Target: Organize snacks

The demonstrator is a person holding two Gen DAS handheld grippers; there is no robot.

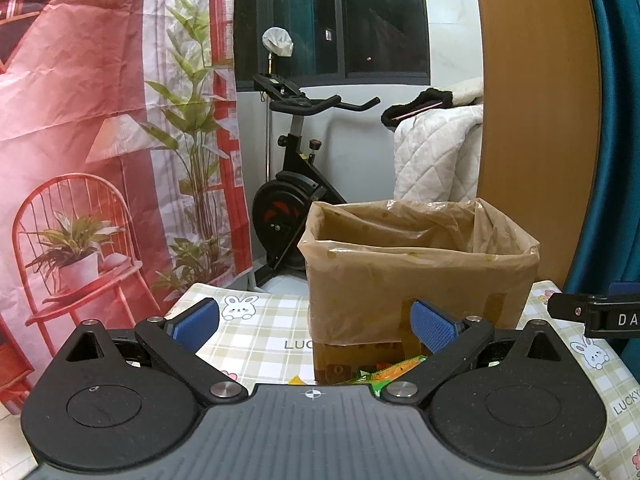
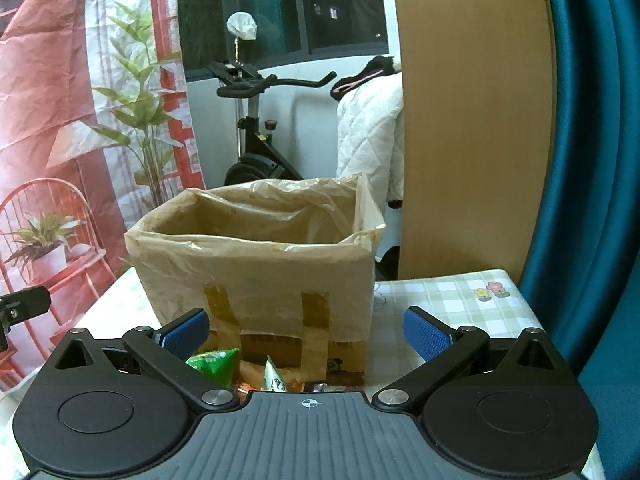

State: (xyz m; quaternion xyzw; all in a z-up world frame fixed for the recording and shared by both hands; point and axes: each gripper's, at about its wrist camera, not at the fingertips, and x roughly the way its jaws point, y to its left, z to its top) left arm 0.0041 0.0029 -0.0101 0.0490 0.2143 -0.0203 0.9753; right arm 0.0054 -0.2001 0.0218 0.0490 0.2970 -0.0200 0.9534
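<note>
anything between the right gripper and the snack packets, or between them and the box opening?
Nothing visible blocks the right gripper: jaws open, green snack packet just below, in front of the lined cardboard box. The box's front wall stands between packets and opening, so they must be lifted over its rim.

A cardboard box [image 1: 416, 280] lined with a translucent tan plastic bag stands upright on the table, its top open and the bag's edge folded down over the outer walls; strips of brown tape show through the liner. At its base, toward six o'clock, lie the snacks: a green triangular packet [image 2: 216, 364], a pale packet [image 2: 274, 378] just beside it, and orange and green wrappers [image 1: 394, 370].
</note>
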